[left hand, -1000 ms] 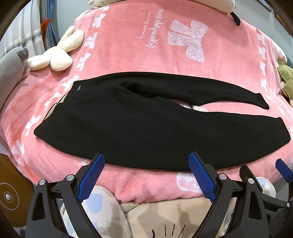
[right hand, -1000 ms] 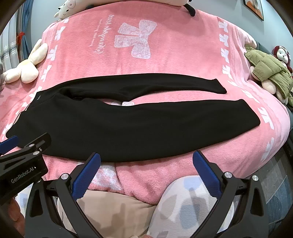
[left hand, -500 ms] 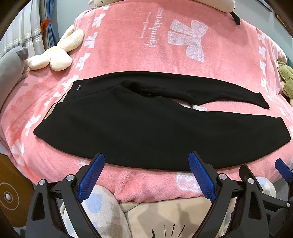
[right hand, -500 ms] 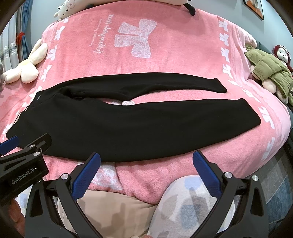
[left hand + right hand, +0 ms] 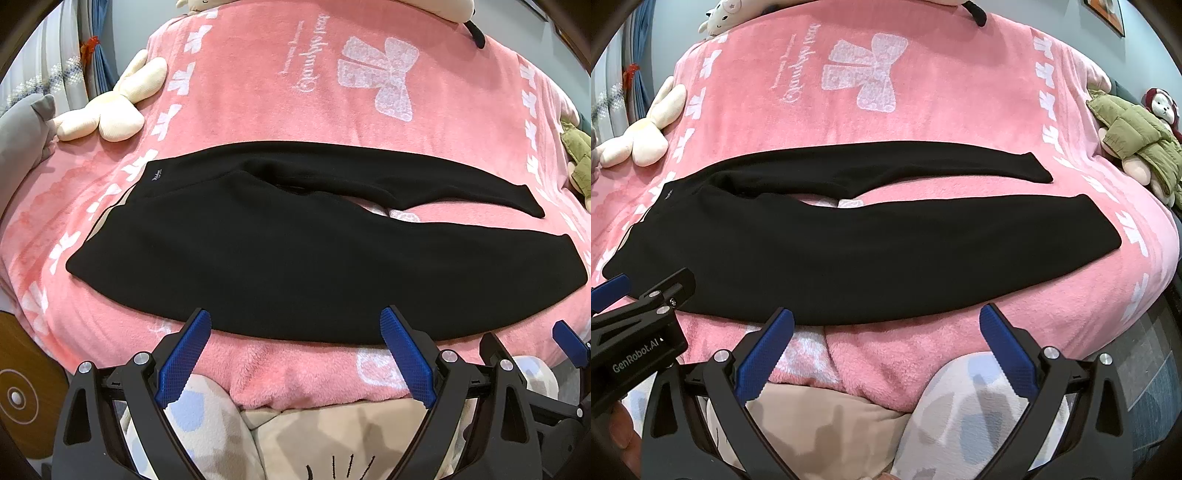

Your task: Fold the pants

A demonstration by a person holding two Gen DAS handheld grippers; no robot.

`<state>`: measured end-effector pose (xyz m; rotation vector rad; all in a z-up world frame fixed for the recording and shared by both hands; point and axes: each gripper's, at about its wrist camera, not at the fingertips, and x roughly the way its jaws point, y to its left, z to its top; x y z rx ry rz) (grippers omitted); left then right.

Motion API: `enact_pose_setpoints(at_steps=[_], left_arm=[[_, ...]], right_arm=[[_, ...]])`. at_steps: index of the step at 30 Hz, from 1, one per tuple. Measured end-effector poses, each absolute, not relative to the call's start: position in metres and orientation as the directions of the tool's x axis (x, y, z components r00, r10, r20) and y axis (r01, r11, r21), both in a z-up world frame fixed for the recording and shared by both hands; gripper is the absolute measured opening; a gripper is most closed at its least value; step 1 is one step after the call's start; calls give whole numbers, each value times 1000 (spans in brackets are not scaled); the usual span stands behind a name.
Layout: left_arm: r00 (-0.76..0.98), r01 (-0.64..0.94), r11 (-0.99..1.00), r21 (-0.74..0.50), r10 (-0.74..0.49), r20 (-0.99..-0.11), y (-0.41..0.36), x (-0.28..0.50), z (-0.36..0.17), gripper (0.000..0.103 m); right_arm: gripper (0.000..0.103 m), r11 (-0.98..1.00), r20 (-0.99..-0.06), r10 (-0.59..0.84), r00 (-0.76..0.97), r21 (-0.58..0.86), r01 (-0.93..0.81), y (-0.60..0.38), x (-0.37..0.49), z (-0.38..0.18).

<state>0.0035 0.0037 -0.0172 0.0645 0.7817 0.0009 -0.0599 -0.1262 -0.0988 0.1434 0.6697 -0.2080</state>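
At nine o'clock, a cream plush toy (image 5: 110, 110) on the pink blanket (image 5: 258, 92). At centre, black pants (image 5: 295, 251) spread flat across the blanket, waistband toward nine o'clock, both legs reaching toward three o'clock, the far leg narrower and apart from the near one. At six o'clock, left gripper (image 5: 295, 354) spread wide, empty, just short of the pants' near edge. Right gripper (image 5: 886, 350) likewise wide and empty, near that same edge. At three o'clock, a green-jacketed plush doll (image 5: 1137, 140).
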Motion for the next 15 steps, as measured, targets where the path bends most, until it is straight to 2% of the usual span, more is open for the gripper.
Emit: enact_pose_setpoints(at_steps=[15], left_arm=[[703, 14, 998, 60, 33, -710, 7, 17, -21, 90]], right_arm=[[98, 967, -654, -137, 744, 77, 245, -150, -36, -103]])
